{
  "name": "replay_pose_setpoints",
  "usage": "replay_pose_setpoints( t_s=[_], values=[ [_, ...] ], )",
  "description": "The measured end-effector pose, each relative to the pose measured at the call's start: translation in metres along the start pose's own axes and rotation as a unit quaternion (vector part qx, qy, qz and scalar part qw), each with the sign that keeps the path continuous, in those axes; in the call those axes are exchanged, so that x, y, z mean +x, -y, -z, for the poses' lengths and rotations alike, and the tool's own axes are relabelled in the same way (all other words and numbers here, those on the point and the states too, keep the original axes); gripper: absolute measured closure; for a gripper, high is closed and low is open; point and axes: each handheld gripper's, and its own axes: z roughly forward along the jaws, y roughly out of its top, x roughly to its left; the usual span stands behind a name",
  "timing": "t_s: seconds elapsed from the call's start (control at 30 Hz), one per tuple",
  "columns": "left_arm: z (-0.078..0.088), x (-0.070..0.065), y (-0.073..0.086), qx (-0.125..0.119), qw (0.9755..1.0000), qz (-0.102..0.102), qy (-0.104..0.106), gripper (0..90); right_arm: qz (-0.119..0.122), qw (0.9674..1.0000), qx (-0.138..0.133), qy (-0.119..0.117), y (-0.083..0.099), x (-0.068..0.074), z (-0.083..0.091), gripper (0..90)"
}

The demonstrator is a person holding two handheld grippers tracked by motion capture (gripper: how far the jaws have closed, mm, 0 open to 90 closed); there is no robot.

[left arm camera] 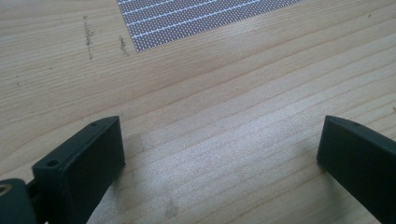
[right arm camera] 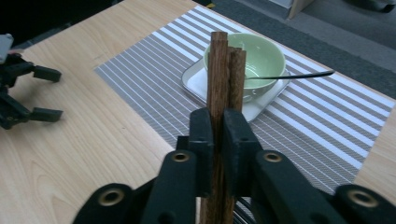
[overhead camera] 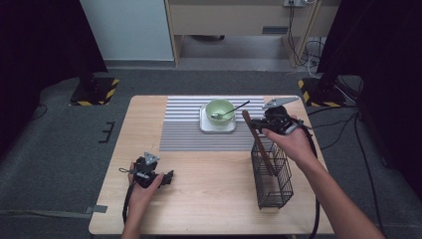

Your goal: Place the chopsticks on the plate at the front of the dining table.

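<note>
Now wooden chopsticks (right arm camera: 226, 79) stand clamped between right jaws.

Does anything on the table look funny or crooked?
Nothing is spilled or broken. The wooden chopsticks lean slanted out of the wire basket because the right gripper is clamped on them. The spoon rests tilted in the green bowl.

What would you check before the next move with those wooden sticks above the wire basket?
1. Grip: right gripper is clamped on the wooden sticks. Ok.
2. Sticks' lower ends: inside the wire basket in the high view; whether they touch its bottom, cannot tell.
3. Basket standing upright on the table. Ok.
4. Green bowl with its spoon sits apart from the sticks, on the white tray. Ok.
5. Left gripper open, holding nothing, resting low over bare wood far from the basket. Ok.
</note>
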Motion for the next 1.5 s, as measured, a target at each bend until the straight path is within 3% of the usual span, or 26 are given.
replay_pose_setpoints(
  t_s=[0.27,0.7,0.73,0.9,1.07,1.1,1.27,1.4,1.5],
  values=[
    [0.0,0.0,0.0,0.0,1.0,0.0,0.0,0.1,-0.012,0.9997,-0.018,-0.007,-0.001,-0.004,0.007,84.3],
    [0.001,-0.004,-0.003,-0.005,1.0,-0.005,-0.005,3.9,-0.028,0.9965,-0.072,-0.031,-0.015,-0.015,0.028,84.5],
    [0.003,-0.006,-0.005,-0.011,0.9999,-0.013,-0.003,3.9,-0.03,0.996,-0.077,-0.034,-0.017,-0.017,0.03,84.4],
    [0.009,-0.011,-0.013,-0.026,0.9996,-0.007,0.0,4.3,-0.031,0.9948,-0.09,-0.035,-0.023,-0.017,0.037,84.5],
    [0.01,-0.023,-0.025,-0.032,0.9991,-0.022,0.014,4.2,-0.026,0.9938,-0.103,-0.034,-0.03,-0.015,0.048,84.5],
    [0.011,-0.027,-0.029,-0.038,0.9988,-0.029,0.009,4.3,-0.026,0.9934,-0.108,-0.031,-0.033,-0.014,0.053,84.5],
    [0.016,-0.029,-0.038,-0.054,0.9978,-0.037,0.013,4.6,-0.027,0.9923,-0.118,-0.026,-0.04,-0.014,0.061,84.5],
    [0.029,-0.03,-0.051,-0.08,0.9955,-0.034,0.037,4.7,-0.03,0.9889,-0.144,-0.023,-0.05,-0.013,0.079,84.5],
    [0.034,-0.031,-0.056,-0.084,0.9947,-0.033,0.05,4.8,-0.03,0.987,-0.156,-0.023,-0.053,-0.012,0.086,84.5]
  ],
)
